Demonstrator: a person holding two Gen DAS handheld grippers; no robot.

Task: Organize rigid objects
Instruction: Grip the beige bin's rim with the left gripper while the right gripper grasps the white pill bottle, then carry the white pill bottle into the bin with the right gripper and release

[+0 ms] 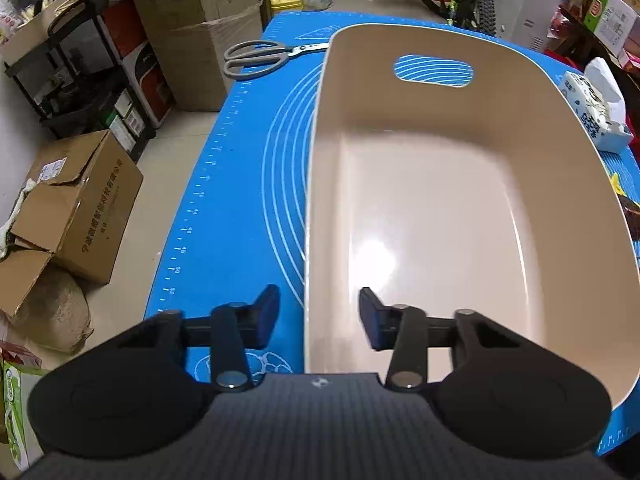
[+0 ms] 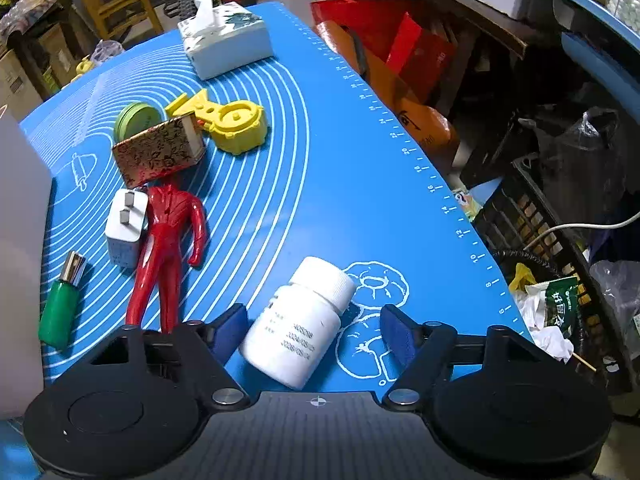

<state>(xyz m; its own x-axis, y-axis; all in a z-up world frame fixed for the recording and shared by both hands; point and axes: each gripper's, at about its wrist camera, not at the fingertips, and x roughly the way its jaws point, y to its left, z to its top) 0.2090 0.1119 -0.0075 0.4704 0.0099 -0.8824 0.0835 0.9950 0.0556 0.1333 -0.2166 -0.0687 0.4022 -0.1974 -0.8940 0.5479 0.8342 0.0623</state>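
The right tool (image 2: 310,330) is straddling the white bottle (image 2: 298,322) at lower centre, pads spread, not yet pinching. It should be centring on the bottle's body before squeezing. The left tool (image 1: 319,318) is spanning the tub's (image 1: 520,128) near wall, gap showing.

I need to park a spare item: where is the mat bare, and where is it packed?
Bare: the mat between the yellow toy and the ruler edge, and the strip between bin and scissors. Packed: around the red figure, by charger and tin.
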